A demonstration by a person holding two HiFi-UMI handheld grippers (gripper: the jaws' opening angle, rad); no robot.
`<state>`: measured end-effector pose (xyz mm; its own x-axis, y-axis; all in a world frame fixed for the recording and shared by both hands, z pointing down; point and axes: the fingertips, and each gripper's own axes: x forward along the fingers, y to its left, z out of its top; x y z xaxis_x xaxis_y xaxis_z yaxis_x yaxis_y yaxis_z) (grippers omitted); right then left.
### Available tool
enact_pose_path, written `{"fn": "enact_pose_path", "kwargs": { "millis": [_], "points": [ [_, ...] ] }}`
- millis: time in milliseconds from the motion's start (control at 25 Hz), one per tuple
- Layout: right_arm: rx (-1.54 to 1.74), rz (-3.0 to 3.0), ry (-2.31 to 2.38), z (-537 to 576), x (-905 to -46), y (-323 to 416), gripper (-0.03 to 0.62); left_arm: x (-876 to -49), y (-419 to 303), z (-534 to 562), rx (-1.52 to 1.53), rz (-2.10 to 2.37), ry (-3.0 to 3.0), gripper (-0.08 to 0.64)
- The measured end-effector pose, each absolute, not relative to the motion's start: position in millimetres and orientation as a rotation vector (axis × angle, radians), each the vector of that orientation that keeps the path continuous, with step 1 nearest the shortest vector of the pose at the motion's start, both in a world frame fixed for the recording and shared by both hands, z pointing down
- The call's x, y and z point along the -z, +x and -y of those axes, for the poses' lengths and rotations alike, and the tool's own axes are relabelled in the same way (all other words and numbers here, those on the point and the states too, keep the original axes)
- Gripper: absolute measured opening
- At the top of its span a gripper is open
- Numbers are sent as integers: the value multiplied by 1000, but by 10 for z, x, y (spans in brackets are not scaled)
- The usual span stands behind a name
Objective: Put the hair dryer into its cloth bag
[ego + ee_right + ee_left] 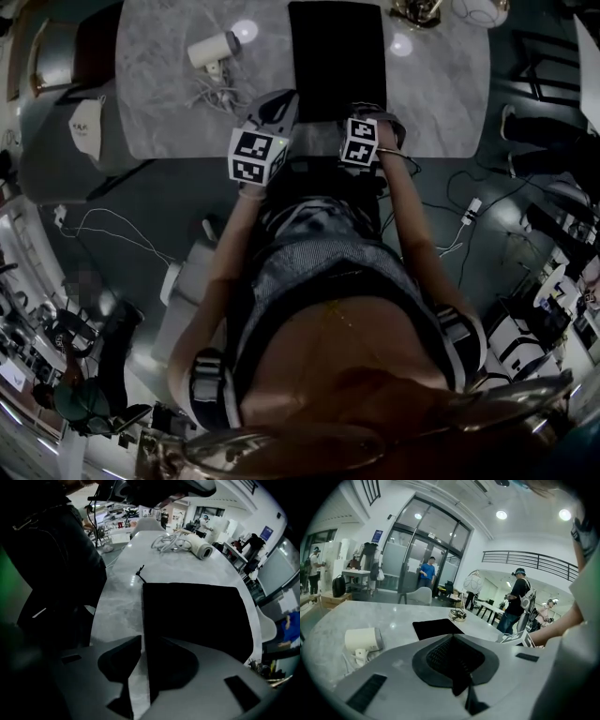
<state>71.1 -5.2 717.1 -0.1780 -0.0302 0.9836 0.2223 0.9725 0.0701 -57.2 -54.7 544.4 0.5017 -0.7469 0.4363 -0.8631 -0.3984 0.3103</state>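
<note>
The white hair dryer point(214, 49) lies on its side at the far left of the marble table point(159, 103), its cord point(211, 94) bunched beside it. The black cloth bag point(336, 56) lies flat in the middle. My left gripper point(279, 108) hovers at the table's near edge, left of the bag. In the left gripper view its jaws point(452, 637) are shut and empty, with the dryer point(363, 639) ahead to the left and the bag point(436, 628) ahead. My right gripper point(150, 639) points down over the bag's point(197, 616) near edge, open, with the bag's side edge running between the parted jaws.
A grey chair point(56, 112) with a white object point(87, 127) on it stands left of the table. A small tangle of wire point(417, 11) sits at the table's far edge. Cables and a power strip point(469, 211) lie on the floor to the right. People stand in the background.
</note>
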Motion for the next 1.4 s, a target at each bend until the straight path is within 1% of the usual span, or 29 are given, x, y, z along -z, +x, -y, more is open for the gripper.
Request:
{"fn": "enact_pose_path", "kwargs": {
  "millis": [120, 280, 400, 680, 920, 1160, 1200, 1280, 1320, 1400],
  "points": [
    [232, 1731, -157, 33, -7191, 704, 149, -5438, -619, 509, -299, 1332, 2235, 7],
    [169, 1779, -136, 62, -7106, 676, 90, -5471, -696, 471, -295, 1349, 2211, 6],
    [136, 1802, -116, 96, -7054, 661, 74, -5490, -741, 461, -291, 1356, 2199, 7],
    [31, 1898, -24, 231, -6852, 605, 67, -5550, -733, 440, -299, 1341, 2205, 8],
    [-15, 1962, 31, 363, -6609, 562, 67, -5664, -597, 427, -401, 1287, 2263, 8],
    [-17, 2010, 63, 417, -6384, 459, 67, -5811, -273, 394, -672, 1153, 2466, 9],
    [-16, 2018, 67, 423, -6349, 439, 67, -5852, -197, 384, -728, 1108, 2499, 24],
    [-17, 2037, 75, 433, -6274, 399, 67, -5971, -44, 354, -846, 1005, 2546, 124],
    [-20, 2047, 80, 438, -6234, 382, 67, -6038, 25, 340, -901, 958, 2562, 143],
    [-24, 2064, 92, 447, -6165, 357, 67, -6154, 131, 334, -1007, 898, 2600, 152]
  ]
}}
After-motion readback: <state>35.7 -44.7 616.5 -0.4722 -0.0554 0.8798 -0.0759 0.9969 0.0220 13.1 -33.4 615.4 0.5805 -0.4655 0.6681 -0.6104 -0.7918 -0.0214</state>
